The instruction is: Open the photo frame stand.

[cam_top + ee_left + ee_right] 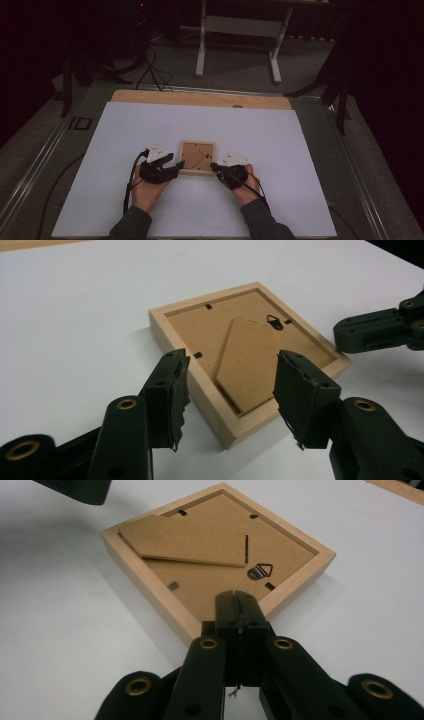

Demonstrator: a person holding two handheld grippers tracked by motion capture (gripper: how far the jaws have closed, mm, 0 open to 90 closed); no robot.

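The wooden picture frame (197,157) is laid face down on the white tabletop (150,130), between both claws. The left claw (230,385) is spread above its corner; the right claw (239,611) is pressed together at its edge.

picture frame (198,157) on table (125,135), left tool (176,166) and right tool (214,166) flanking it

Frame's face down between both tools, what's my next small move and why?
Probably ease the open left tool down over the picture frame's near corner and close. Its jaws stand apart above the wooden rim, touching nothing, while the shut right tool sits at the opposite corner, seemingly steadying it.
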